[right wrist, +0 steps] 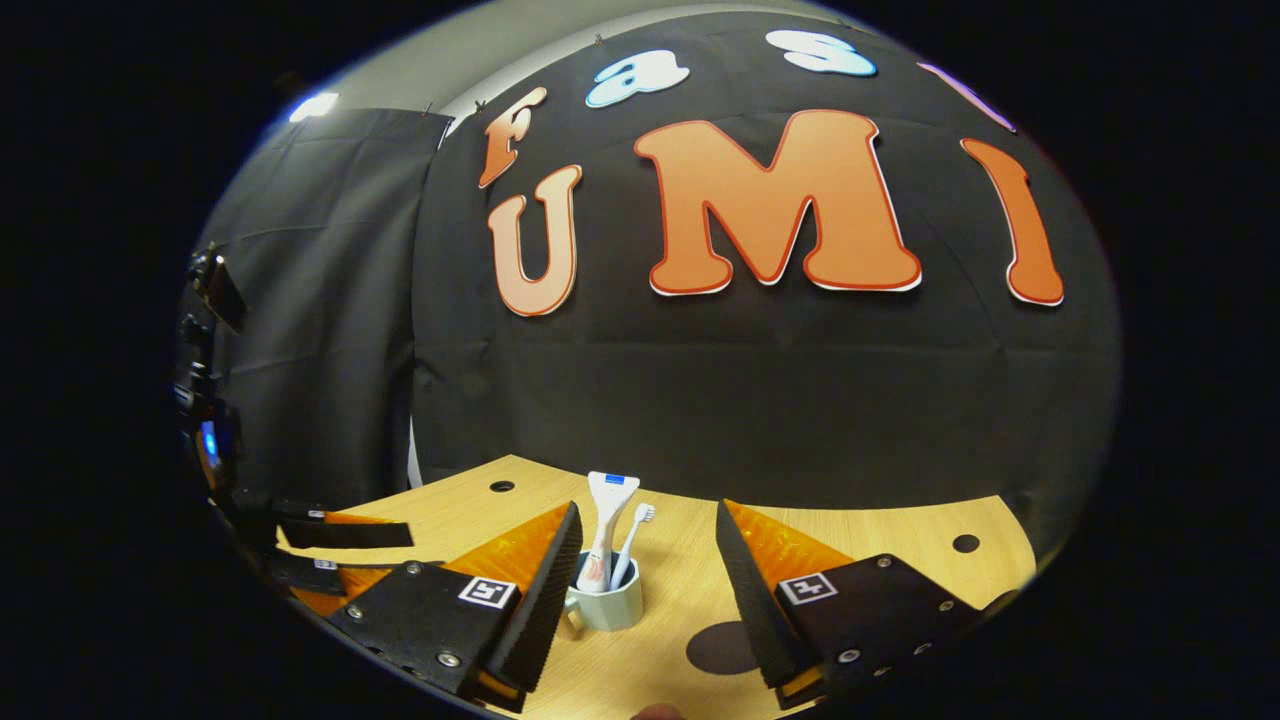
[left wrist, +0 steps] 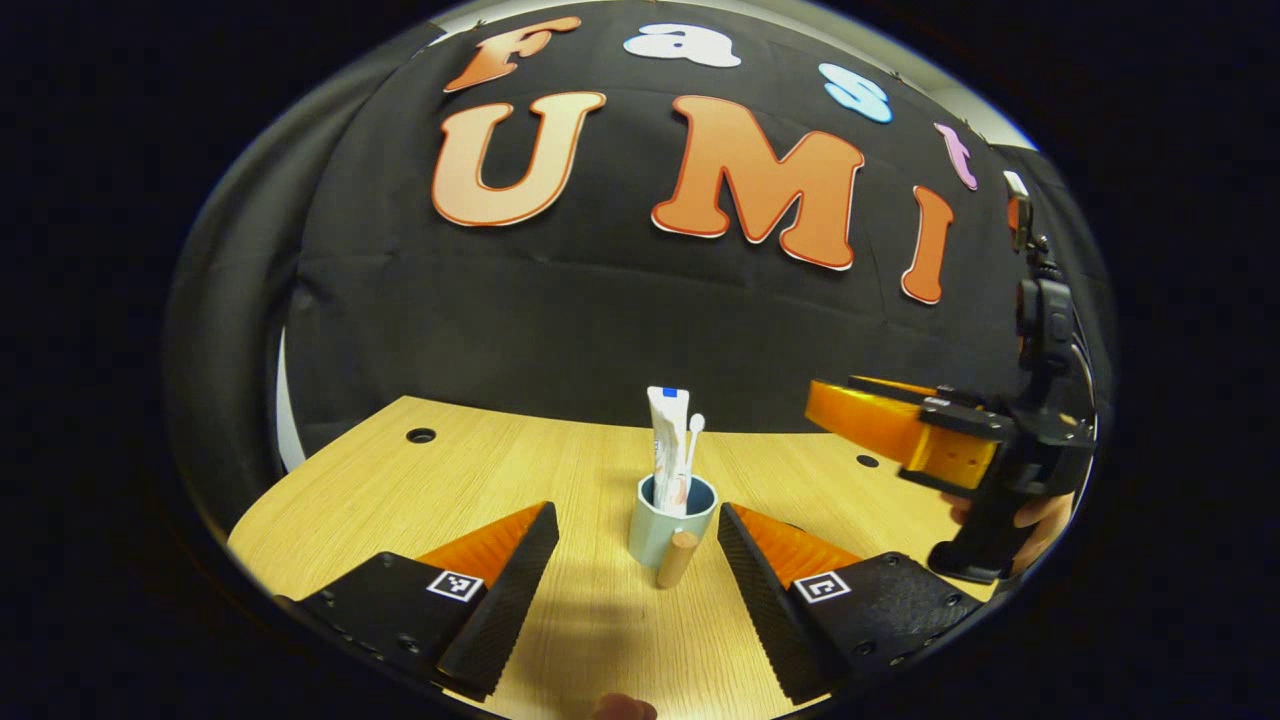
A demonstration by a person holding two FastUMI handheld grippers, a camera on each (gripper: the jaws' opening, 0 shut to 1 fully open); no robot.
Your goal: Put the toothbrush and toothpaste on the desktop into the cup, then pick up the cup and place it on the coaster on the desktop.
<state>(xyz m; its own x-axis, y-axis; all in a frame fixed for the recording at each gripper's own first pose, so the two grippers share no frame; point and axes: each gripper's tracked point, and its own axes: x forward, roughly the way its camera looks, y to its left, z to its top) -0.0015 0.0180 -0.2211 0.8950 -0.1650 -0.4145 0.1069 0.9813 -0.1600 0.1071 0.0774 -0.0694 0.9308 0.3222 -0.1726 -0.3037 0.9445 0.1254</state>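
In the left gripper view, the left claw point(left wrist: 635, 575) is held wide open, and nothing is gripped by it. The cup point(left wrist: 672, 520) is seen between its fingers, a little ahead, standing on the table point(left wrist: 500, 470). The toothpaste point(left wrist: 667, 440) and the toothbrush point(left wrist: 692, 445) are stood upright inside the cup. In the right gripper view, the right claw point(right wrist: 640, 590) is also spread wide and nothing is held. The dark round coaster point(right wrist: 720, 648) is seen lying beside the cup.

A wooden desktop point(left wrist: 380, 480) (pale grain) bears the cup point(left wrist: 660, 530) and dark coaster point(right wrist: 722, 648).
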